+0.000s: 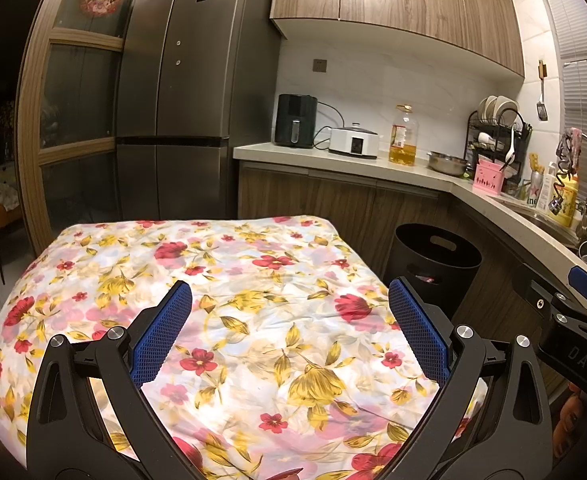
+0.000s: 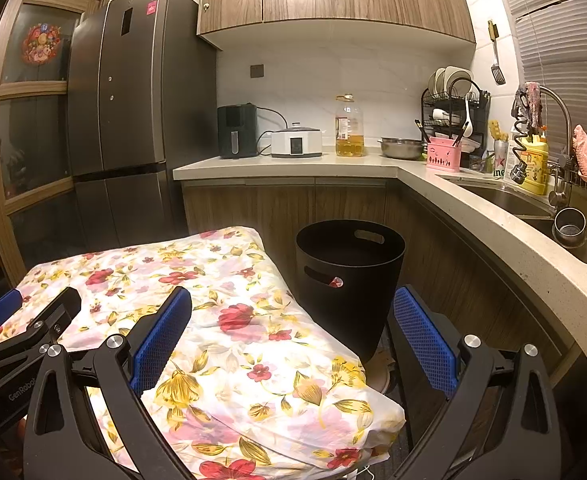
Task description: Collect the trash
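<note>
A black trash bin point(image 1: 433, 268) point(image 2: 349, 280) with handle cut-outs stands on the floor between the table and the counter cabinets; something red and white shows through its cut-out point(image 2: 335, 281). My left gripper point(image 1: 289, 300) hangs open over the floral tablecloth point(image 1: 221, 280), nothing between its blue pads. The right gripper point(image 2: 291, 308) is also open, above the table's right edge, just short of the bin. Each gripper shows at the edge of the other's view: the right one point(image 1: 585, 292), the left one point(image 2: 33, 312). No loose trash shows on the cloth.
A floral-covered table point(image 2: 253, 360) fills the foreground. An L-shaped counter point(image 2: 473, 208) carries an air fryer point(image 2: 237, 132), a cooker, an oil bottle point(image 2: 349, 128), a steel bowl, a dish rack and a sink point(image 2: 505, 200). A tall fridge point(image 2: 133, 112) stands at the left.
</note>
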A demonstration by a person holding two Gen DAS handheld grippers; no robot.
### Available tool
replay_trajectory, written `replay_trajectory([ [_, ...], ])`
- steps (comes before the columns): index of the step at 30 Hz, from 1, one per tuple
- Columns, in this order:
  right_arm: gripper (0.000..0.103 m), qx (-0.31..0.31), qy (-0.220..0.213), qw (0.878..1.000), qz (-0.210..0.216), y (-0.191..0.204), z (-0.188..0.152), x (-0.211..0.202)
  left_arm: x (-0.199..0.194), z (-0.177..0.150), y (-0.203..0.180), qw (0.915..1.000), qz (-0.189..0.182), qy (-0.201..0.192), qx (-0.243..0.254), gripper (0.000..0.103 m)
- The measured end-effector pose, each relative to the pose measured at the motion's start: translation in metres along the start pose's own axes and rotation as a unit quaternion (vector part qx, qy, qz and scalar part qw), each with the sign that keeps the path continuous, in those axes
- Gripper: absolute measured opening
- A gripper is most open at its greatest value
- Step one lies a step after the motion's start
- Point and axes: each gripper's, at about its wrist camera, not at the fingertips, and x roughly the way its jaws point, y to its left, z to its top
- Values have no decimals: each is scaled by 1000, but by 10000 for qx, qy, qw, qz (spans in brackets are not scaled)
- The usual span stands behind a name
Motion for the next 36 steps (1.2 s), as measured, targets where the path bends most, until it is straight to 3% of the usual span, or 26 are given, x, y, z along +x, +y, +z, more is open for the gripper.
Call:
replay_trajectory([
  [20,97,9,-4,10000,-3,-1,0,0,0,-1,0,10000,-8,-4,3,97],
  [25,97,21,-5,10000,-3,0,0,0,-2,1,-4,10000,-28,10,58,89],
  [36,97,24,-10,10000,8,0,-1,0,-1,0,-8,10000,-82,8,53,89],
])
